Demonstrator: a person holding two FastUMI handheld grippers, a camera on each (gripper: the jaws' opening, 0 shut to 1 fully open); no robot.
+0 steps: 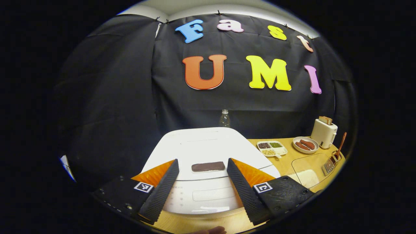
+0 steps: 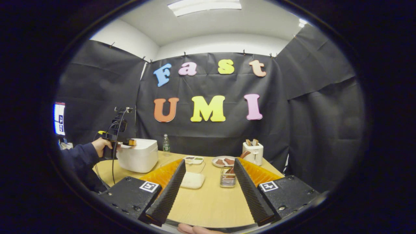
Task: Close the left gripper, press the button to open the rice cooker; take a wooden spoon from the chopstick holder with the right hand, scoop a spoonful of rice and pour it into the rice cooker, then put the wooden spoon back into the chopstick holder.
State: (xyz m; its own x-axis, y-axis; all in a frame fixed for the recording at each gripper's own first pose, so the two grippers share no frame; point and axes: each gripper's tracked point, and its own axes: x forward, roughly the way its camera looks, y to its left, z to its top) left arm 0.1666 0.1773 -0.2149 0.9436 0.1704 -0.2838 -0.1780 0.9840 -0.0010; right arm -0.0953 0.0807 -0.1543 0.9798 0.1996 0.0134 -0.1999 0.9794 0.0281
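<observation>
The left hand-held gripper (image 1: 202,185) hung spread wide over the closed rice cooker (image 1: 208,146), its dark button (image 1: 208,166) between the fingers; the right hand-held gripper (image 2: 206,191) gaped empty above the desk (image 2: 208,204).

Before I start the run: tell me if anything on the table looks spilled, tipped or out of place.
Nothing stands out. The rice cooker is shut and upright, the spoon stands in the holder, and the rice sits inside its clear container. The toaster and plate stand level.
</observation>
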